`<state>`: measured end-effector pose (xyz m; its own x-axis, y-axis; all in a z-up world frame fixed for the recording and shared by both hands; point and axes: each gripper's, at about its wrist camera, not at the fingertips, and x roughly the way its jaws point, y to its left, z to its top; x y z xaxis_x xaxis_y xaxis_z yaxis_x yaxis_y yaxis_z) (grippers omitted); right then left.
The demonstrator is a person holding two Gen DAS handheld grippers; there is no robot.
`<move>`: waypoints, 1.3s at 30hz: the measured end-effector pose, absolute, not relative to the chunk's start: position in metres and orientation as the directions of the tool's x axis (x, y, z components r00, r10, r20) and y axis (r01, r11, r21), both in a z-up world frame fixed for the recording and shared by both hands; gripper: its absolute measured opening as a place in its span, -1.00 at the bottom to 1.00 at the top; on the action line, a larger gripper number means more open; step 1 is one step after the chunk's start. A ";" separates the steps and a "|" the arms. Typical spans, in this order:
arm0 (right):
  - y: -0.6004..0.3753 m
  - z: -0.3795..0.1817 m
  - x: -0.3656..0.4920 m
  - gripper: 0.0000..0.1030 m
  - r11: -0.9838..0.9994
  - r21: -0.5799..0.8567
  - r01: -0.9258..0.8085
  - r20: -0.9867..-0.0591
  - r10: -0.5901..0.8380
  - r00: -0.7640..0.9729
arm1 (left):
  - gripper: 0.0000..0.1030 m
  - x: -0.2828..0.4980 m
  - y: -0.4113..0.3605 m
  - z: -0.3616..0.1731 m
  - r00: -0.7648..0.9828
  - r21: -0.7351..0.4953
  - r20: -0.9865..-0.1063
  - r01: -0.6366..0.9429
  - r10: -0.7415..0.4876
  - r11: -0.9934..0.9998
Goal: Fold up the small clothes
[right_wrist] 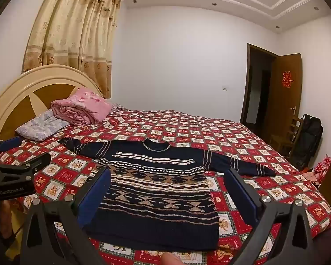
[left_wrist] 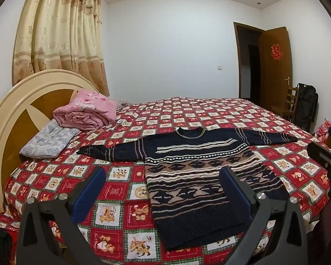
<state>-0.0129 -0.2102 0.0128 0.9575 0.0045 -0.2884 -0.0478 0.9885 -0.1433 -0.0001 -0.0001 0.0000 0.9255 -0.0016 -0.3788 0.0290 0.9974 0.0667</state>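
Observation:
A dark navy knitted sweater [left_wrist: 187,154] [right_wrist: 156,190] with tan and white patterned bands lies flat, front up, on the red checked bedspread [left_wrist: 209,110] [right_wrist: 209,128]. Both sleeves are spread out sideways and the hem is nearest me. My left gripper [left_wrist: 163,175] hovers open above the sweater's lower left side, nothing between its blue pads. My right gripper [right_wrist: 167,176] hovers open over the sweater's lower body, also holding nothing. Each gripper shows at the edge of the other's view: the right gripper [left_wrist: 324,161] and the left gripper [right_wrist: 17,172].
A folded pink quilt [left_wrist: 88,112] rests on a grey pillow [left_wrist: 48,141] by the cream headboard [left_wrist: 17,101] at the left. A wooden chair [left_wrist: 287,106], a black bag [left_wrist: 307,106] and an open door [left_wrist: 273,66] stand beyond the bed's right side. A fingertip [right_wrist: 169,259] shows at the bottom.

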 end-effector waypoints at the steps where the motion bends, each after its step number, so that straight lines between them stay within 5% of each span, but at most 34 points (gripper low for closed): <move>1: -0.210 0.013 -0.013 0.98 0.989 -0.143 -0.047 -0.288 0.004 0.958 | 1.00 0.000 -0.001 0.000 0.924 0.069 -0.383 0.027 0.001 0.997; 31: -0.204 0.003 -0.005 0.98 0.985 -0.159 -0.064 -0.328 0.008 0.945 | 1.00 0.000 0.009 -0.021 0.922 0.079 -0.387 0.029 0.004 0.996; 39: -0.201 -0.006 0.001 0.98 0.983 -0.170 -0.073 -0.360 0.007 0.933 | 1.00 0.009 0.002 -0.021 0.901 0.165 -0.432 0.029 0.046 0.986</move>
<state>0.0011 -0.2013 -0.0055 0.9330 0.0069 -0.3597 -0.0729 0.9827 -0.1702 0.0088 0.0016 -0.0214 0.9008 0.0460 -0.4317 0.0286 0.9859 0.1648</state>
